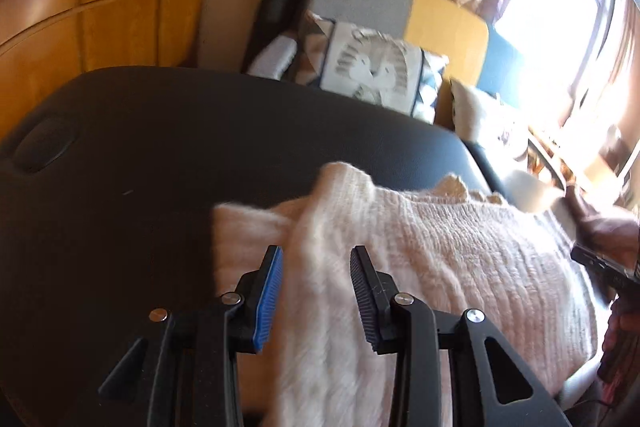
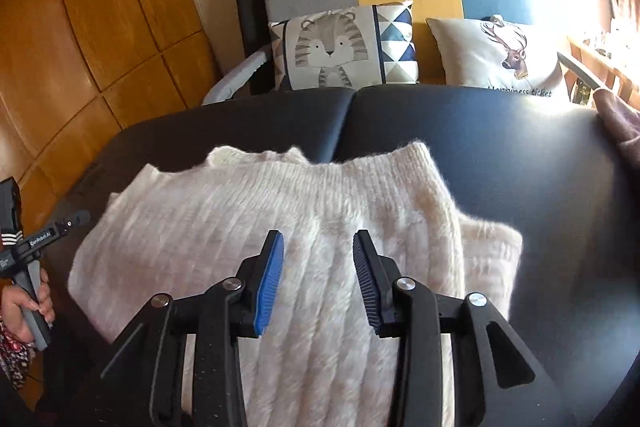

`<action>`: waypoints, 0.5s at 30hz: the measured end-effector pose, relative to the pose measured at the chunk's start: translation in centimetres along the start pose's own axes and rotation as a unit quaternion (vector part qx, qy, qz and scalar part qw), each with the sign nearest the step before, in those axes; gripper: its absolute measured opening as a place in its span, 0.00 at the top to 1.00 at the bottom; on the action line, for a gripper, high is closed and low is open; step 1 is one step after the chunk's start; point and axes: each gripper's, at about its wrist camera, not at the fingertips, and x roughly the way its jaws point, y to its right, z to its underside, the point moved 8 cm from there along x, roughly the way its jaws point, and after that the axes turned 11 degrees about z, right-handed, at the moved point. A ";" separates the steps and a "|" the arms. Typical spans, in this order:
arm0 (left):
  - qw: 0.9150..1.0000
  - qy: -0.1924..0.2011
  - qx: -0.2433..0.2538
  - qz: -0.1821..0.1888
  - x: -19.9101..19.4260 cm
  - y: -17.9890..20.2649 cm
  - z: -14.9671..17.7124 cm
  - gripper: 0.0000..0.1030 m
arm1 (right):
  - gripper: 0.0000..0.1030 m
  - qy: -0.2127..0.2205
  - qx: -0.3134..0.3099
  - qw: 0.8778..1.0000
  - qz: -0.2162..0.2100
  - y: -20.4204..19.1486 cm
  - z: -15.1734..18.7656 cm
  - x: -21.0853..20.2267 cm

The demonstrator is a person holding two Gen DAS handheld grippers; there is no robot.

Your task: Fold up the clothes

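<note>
Fluffy cream ribbed-knit sweater flat on black padded table, collar pointing toward "Happiness ticket" deer cushion. Left gripper, right gripper: jaws wide apart, holding nothing.

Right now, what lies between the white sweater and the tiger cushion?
Only bare black table top lies between the white sweater and the tiger cushion; the right wrist view shows it.

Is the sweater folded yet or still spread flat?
Partly folded: the sweater has one side flap lying over its body on the black table. Not yet compact.
</note>
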 end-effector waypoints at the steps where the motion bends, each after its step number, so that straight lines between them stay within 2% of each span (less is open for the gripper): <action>1: 1.000 -0.001 -0.004 0.001 -0.9 -0.4 0.9 0.65 | 0.60 0.000 0.001 1.000 -0.007 -0.5 0.8 -0.6; 4: 1.000 -0.011 -0.007 0.001 -3.1 -1.2 3.9 0.65 | 0.60 -0.001 0.006 1.000 -0.023 -2.0 3.1 -1.6; 7: 0.999 -0.031 -0.007 0.004 -3.4 -1.6 6.2 0.65 | 0.60 -0.023 0.019 0.997 -0.074 -4.8 4.5 -1.3; 9: 0.999 -0.042 -0.013 0.020 -3.1 -1.7 7.3 0.65 | 0.60 -0.041 -0.003 0.993 -0.107 -8.0 5.1 -0.9; 12: 0.999 -0.041 0.000 0.023 -3.1 -1.4 7.9 0.65 | 0.60 -0.034 -0.060 0.991 -0.118 -13.0 5.2 -0.6; 15: 0.999 -0.041 0.009 0.024 -3.0 -0.9 8.3 0.65 | 0.60 -0.034 -0.085 0.989 -0.119 -16.4 4.8 0.4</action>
